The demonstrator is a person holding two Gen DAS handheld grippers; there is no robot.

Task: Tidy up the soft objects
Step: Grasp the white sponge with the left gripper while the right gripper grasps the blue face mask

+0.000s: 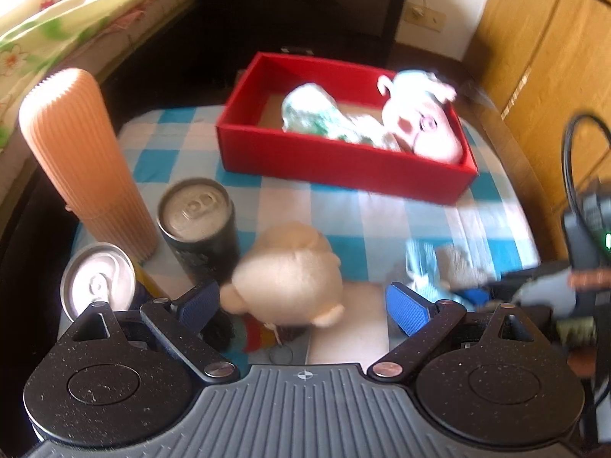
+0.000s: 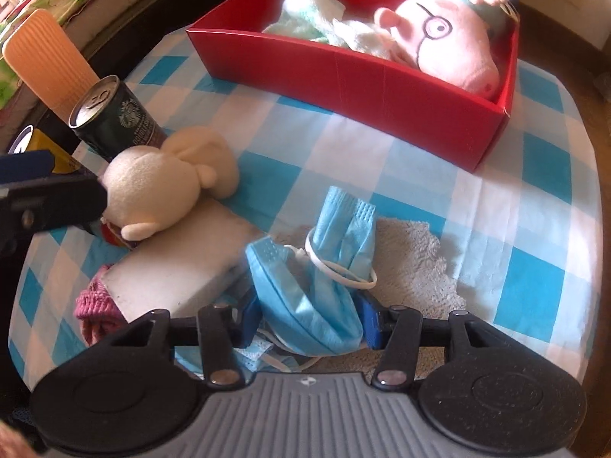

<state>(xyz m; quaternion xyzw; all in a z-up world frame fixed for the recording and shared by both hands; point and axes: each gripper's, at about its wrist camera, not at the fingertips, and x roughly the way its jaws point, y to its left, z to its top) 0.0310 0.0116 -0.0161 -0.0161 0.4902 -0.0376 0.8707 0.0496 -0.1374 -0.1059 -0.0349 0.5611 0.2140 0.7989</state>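
On the blue-checked tablecloth (image 2: 382, 175) we see a red box (image 2: 343, 72) already holding a pink plush (image 2: 454, 45) and a pale green cloth (image 2: 309, 11). Nearer us, a cream plush (image 1: 290, 271) lies between the left gripper (image 1: 301, 305) and its 2 wide-apart jaws, untouched. Our right gripper (image 2: 309, 322) has its pads pressed on a crumpled blue face mask (image 2: 324, 290), beside a white block (image 2: 183, 259).

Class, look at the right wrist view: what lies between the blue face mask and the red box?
Only bare checked tablecloth separates the blue face mask from the red box, seen in the right wrist view.
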